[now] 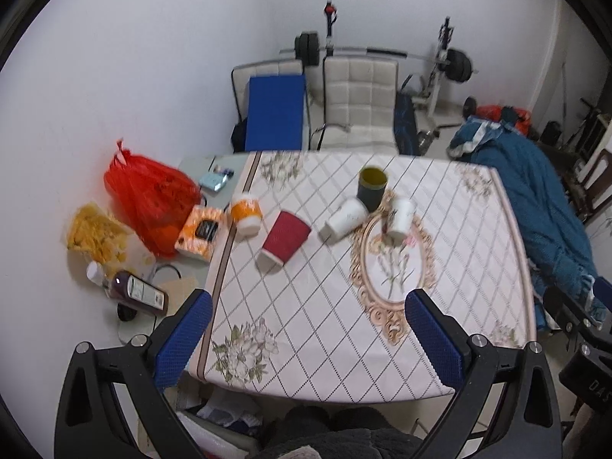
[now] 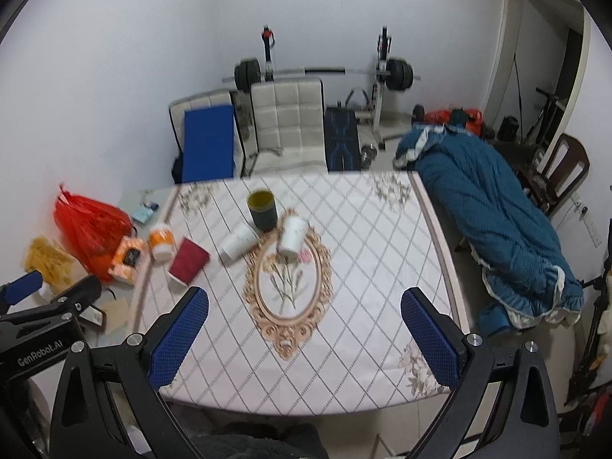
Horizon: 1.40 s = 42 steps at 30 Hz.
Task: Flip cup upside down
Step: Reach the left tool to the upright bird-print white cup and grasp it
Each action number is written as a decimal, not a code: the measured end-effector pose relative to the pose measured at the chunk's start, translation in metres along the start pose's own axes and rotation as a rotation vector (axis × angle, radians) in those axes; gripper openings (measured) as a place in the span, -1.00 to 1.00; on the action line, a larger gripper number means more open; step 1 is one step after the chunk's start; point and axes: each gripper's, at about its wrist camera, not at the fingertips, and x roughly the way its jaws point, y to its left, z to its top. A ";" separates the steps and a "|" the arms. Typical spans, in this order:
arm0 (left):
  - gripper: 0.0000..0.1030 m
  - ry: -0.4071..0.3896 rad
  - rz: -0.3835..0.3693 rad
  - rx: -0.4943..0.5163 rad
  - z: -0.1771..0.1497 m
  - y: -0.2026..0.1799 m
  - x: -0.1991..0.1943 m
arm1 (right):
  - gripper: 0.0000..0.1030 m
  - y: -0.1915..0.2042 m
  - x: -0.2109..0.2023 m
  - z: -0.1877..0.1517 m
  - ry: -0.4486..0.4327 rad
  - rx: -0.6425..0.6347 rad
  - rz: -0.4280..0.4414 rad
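Left wrist view: left gripper [image 1: 308, 308] at lower frame, jaws spread wide and holding nothing, above a patterned tablecloth [image 1: 306, 325]; mid-frame stand a dark cup [image 1: 371, 188] mouth-up, a red cup [image 1: 283, 239], a white cup [image 1: 346, 217], a second white cup [image 1: 399, 212] and an orange cup [image 1: 246, 213], these four tipped or lying. Right wrist view: right gripper [image 2: 305, 308] at lower frame, likewise spread and empty; red bag [image 2: 90, 225] at left edge, blue quilt [image 2: 493, 222] at right.

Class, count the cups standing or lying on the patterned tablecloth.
5: orange-and-white cup at the left edge, red paper cup, white paper cup lying sideways, dark green cup upright behind, white cup rightmost.
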 end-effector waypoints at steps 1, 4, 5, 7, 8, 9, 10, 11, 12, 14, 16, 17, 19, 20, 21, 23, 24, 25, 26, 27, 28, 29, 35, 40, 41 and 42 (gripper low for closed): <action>1.00 0.020 0.005 -0.001 -0.003 -0.003 0.010 | 0.99 -0.005 0.014 -0.005 0.026 -0.001 0.001; 1.00 0.077 0.028 -0.009 -0.012 -0.009 0.041 | 0.99 -0.017 0.056 -0.020 0.112 -0.006 0.005; 1.00 0.090 0.026 -0.014 -0.015 -0.011 0.051 | 0.99 -0.022 0.068 -0.026 0.134 -0.009 0.006; 1.00 0.121 0.040 -0.021 -0.021 -0.015 0.070 | 0.98 -0.029 0.097 -0.039 0.197 -0.014 0.009; 1.00 0.141 0.034 -0.025 -0.022 -0.016 0.081 | 0.98 -0.031 0.108 -0.044 0.218 -0.019 0.008; 1.00 0.153 0.034 -0.028 -0.024 -0.018 0.089 | 0.98 -0.034 0.120 -0.049 0.240 -0.025 -0.001; 1.00 0.173 0.039 -0.028 -0.024 -0.019 0.099 | 0.98 -0.037 0.133 -0.054 0.265 -0.029 -0.006; 1.00 0.188 0.035 -0.028 -0.025 -0.021 0.107 | 0.98 -0.039 0.145 -0.059 0.291 -0.031 -0.005; 1.00 0.202 0.030 -0.028 -0.025 -0.022 0.117 | 0.98 -0.041 0.159 -0.064 0.318 -0.033 -0.010; 1.00 0.228 0.039 -0.016 -0.023 -0.027 0.137 | 0.98 -0.044 0.180 -0.072 0.360 -0.034 -0.012; 1.00 0.256 0.028 -0.006 -0.019 -0.030 0.155 | 0.98 -0.045 0.201 -0.077 0.400 -0.036 -0.021; 1.00 0.272 0.024 -0.002 -0.016 -0.032 0.163 | 0.98 -0.045 0.211 -0.080 0.419 -0.035 -0.022; 1.00 0.295 0.023 0.016 -0.008 -0.035 0.183 | 0.98 -0.045 0.229 -0.081 0.457 -0.026 -0.026; 1.00 0.302 0.019 0.023 -0.005 -0.036 0.190 | 0.98 -0.045 0.239 -0.082 0.474 -0.018 -0.026; 1.00 0.313 0.019 0.032 0.000 -0.037 0.200 | 0.98 -0.046 0.248 -0.081 0.490 -0.009 -0.025; 1.00 0.331 0.013 0.045 0.012 -0.038 0.220 | 0.98 -0.046 0.266 -0.080 0.521 0.008 -0.036; 1.00 0.336 0.011 0.051 0.018 -0.038 0.229 | 0.98 -0.047 0.275 -0.078 0.533 0.020 -0.035; 1.00 0.341 0.013 0.057 0.024 -0.040 0.238 | 0.98 -0.047 0.283 -0.076 0.545 0.030 -0.035; 1.00 0.346 0.011 0.064 0.032 -0.040 0.247 | 0.98 -0.046 0.290 -0.075 0.555 0.035 -0.040; 1.00 0.347 0.002 0.074 0.040 -0.040 0.257 | 0.98 -0.046 0.299 -0.072 0.566 0.039 -0.047; 1.00 0.344 0.002 0.084 0.047 -0.040 0.264 | 0.98 -0.045 0.307 -0.070 0.576 0.044 -0.050; 1.00 0.342 0.008 0.100 0.055 -0.041 0.273 | 0.98 -0.044 0.315 -0.066 0.585 0.049 -0.051; 1.00 0.335 0.012 0.230 0.093 -0.052 0.317 | 0.98 -0.038 0.352 -0.042 0.607 0.052 -0.072; 1.00 0.339 0.012 0.380 0.110 -0.065 0.347 | 0.98 -0.032 0.374 -0.024 0.607 0.059 -0.082; 1.00 0.344 0.011 0.414 0.113 -0.069 0.354 | 0.98 -0.031 0.378 -0.022 0.607 0.062 -0.083; 1.00 0.349 0.013 0.448 0.114 -0.072 0.360 | 0.98 -0.031 0.382 -0.020 0.609 0.065 -0.087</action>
